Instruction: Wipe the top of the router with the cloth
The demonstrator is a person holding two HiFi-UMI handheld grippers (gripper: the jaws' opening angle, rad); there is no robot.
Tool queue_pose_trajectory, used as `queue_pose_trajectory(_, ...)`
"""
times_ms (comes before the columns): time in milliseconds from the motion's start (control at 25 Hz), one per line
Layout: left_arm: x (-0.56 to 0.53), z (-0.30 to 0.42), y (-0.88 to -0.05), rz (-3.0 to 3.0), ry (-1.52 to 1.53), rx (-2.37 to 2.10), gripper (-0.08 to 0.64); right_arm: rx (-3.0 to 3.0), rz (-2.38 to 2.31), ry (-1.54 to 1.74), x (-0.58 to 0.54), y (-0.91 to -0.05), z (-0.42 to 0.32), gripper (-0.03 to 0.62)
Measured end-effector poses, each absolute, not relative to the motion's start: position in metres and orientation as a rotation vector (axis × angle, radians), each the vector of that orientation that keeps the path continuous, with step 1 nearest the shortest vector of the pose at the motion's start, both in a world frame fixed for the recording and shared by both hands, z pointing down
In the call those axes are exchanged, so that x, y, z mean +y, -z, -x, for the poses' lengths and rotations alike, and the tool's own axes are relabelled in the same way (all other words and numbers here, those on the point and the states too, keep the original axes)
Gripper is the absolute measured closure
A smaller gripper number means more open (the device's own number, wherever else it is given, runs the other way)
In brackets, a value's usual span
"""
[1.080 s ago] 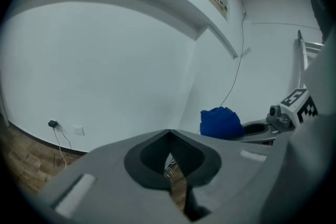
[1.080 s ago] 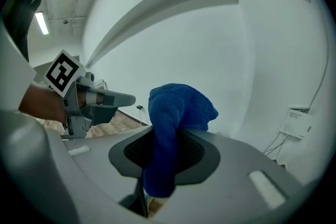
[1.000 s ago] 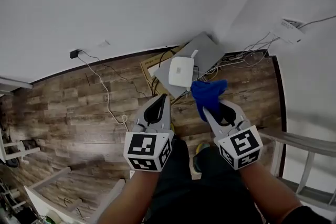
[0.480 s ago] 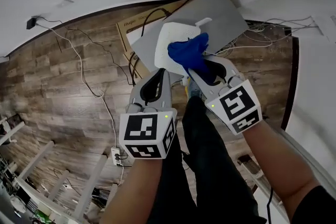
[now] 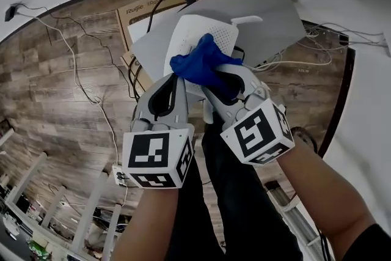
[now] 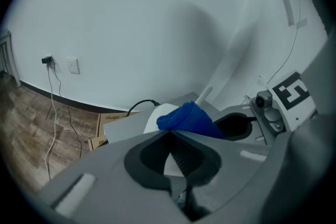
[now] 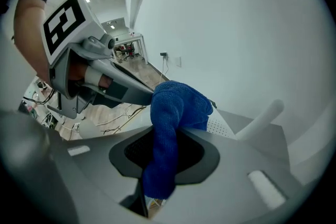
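The white router (image 5: 197, 38) lies on a grey slab (image 5: 269, 6) by the wall, its antenna (image 5: 247, 20) toward the right. My right gripper (image 5: 204, 84) is shut on a blue cloth (image 5: 198, 63), whose bunched end rests on the router's near part. The same cloth (image 7: 173, 113) fills the right gripper view, with the perforated router top (image 7: 220, 126) just behind it. My left gripper (image 5: 178, 79) sits shut and empty beside the right one, at the router's near edge. In the left gripper view the cloth (image 6: 186, 119) covers the router (image 6: 157, 114).
A cardboard box (image 5: 153, 6) lies under the slab. Black and white cables (image 5: 79, 79) trail across the wood floor (image 5: 49, 107) to a wall socket (image 5: 11, 11). More cables (image 5: 317, 52) run along the right wall. The person's legs (image 5: 232, 192) stand below the grippers.
Both grippers and the head have come closer to the router. The cloth went from hanging short of it to resting on its top.
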State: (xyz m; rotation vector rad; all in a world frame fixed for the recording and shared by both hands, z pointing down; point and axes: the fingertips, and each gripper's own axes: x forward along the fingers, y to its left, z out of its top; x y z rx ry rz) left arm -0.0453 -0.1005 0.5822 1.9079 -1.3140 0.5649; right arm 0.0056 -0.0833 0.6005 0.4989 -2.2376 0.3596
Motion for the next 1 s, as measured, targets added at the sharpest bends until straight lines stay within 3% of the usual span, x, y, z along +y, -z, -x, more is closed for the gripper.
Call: queue_pose_trajectory(1000, -0.096, 0.12, -0.576, -1.802, -0.472, -1.388, 0.56, -2.135, -0.063, -0.163, -0.078, -0.606, 0.075, 0.474)
